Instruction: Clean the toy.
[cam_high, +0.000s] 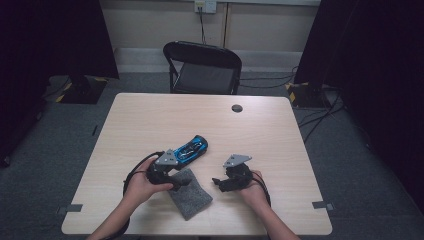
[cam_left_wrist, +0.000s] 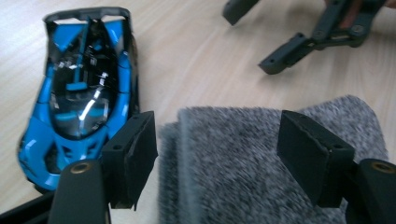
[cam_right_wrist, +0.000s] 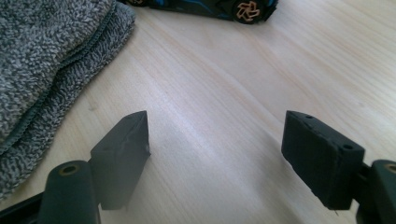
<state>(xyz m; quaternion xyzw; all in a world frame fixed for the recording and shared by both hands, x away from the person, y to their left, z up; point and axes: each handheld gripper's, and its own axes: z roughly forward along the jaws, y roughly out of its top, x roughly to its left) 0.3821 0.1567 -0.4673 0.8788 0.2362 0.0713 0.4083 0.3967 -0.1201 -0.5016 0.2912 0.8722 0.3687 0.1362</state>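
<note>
A: Start at the near edge of the desk (cam_high: 150, 115). What lies closest?

B: A folded grey cloth (cam_high: 189, 193), flat on the wood near the middle of the near edge, one corner pointing toward that edge.

A: And the hands?

B: The left hand (cam_high: 140, 184) holds the left tool (cam_high: 181, 182) just beside the cloth, on its left. Seen from that tool's own camera, the jaws stand wide apart over the cloth's folded edge (cam_left_wrist: 261, 158), one jaw on each side, and the pads do not press on it. It grips nothing.

A: The other side?

B: The right hand (cam_high: 256, 191) holds the right tool (cam_high: 216, 182) to the right of the cloth, a short way apart from it, its jaws pointing toward the cloth. In its own view the jaws are spread wide with bare wood between them; the cloth (cam_right_wrist: 42, 60) lies off to one side of them. It holds nothing either.

A: What sits farther back?

B: A blue and black toy car (cam_high: 192, 148), on its wheels, near the middle of the desk and just behind the cloth. It lies at a slant across the desk. The left tool's view shows it close beside the left jaw (cam_left_wrist: 81, 93), not touching the cloth.

A: Beyond that?

B: A small dark round cap (cam_high: 237, 108) set in the desk near the far edge. Behind the desk, on the grey floor, a black folding chair (cam_high: 202, 67) stands facing it.
</note>
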